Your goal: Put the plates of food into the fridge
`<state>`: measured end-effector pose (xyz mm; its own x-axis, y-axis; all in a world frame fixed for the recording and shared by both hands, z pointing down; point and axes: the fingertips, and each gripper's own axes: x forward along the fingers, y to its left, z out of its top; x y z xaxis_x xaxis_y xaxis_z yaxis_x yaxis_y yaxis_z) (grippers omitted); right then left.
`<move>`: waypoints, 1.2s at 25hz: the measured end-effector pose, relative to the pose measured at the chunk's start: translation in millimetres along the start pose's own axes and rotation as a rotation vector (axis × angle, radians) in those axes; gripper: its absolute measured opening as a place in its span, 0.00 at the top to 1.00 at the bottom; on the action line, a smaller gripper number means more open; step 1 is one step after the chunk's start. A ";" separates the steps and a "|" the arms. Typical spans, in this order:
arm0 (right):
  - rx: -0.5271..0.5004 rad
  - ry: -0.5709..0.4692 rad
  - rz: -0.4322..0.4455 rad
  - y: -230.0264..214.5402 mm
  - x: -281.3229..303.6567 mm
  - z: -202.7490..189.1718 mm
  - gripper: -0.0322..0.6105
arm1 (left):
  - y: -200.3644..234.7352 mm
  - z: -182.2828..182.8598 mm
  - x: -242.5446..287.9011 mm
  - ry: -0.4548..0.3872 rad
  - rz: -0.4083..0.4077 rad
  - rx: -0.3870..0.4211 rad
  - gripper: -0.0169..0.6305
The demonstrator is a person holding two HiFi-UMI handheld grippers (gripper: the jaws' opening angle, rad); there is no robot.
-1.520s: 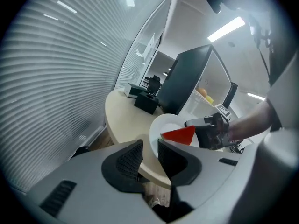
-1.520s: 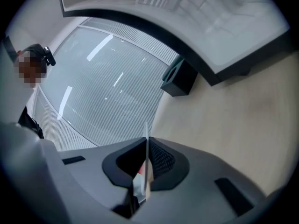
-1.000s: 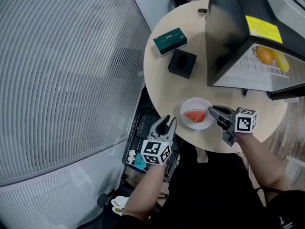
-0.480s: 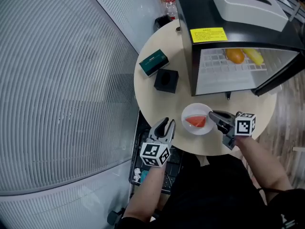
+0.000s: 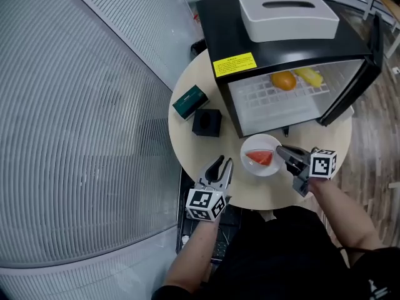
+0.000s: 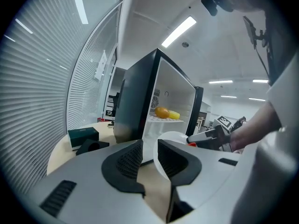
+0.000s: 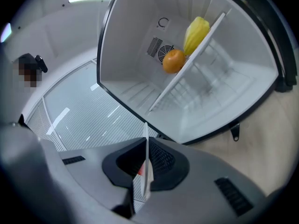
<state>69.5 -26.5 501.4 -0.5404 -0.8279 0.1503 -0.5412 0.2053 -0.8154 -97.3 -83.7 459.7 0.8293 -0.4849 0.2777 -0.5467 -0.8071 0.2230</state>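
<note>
A white plate (image 5: 260, 155) with a red wedge of food (image 5: 259, 157) sits low over the round table (image 5: 200, 149), just in front of the open black fridge (image 5: 250, 42). My right gripper (image 5: 284, 153) is shut on the plate's right rim. In the right gripper view the plate (image 7: 146, 171) shows edge-on between the jaws of my right gripper (image 7: 146, 160), which faces the white inside of the fridge (image 7: 210, 92). My left gripper (image 5: 220, 166) hovers at the table's near edge, left of the plate. It is open by a narrow gap and holds nothing.
An orange (image 5: 284, 80) and a yellow fruit (image 5: 309, 75) lie on the fridge's wire shelf (image 5: 275, 105). The fridge door (image 5: 350, 74) stands open at the right. A white box (image 5: 289, 16) rests on top. A green box (image 5: 190, 101) and a black box (image 5: 207, 122) stand left of the fridge.
The head view has swung so the fridge's top and open inside now show fully. The right gripper still holds the plate's rim. The left gripper stays at the table's near edge.
</note>
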 end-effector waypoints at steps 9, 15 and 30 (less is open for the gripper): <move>0.006 -0.106 -0.029 -6.2 -27.0 34.9 0.92 | -25.8 25.0 28.8 -0.015 -0.045 0.025 0.81; 0.048 -0.158 -0.035 -23.5 -36.5 55.8 0.92 | -43.6 39.7 49.6 -0.015 -0.073 0.054 0.81; 0.143 -0.194 -0.020 -63.3 -39.9 92.8 0.92 | -72.6 70.0 113.2 -0.025 -0.119 0.104 0.82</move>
<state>185.0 -54.9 495.1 -0.3892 -0.9186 0.0682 -0.4459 0.1231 -0.8865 44.5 -103.6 409.5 0.8907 -0.3913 0.2315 -0.4308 -0.8892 0.1542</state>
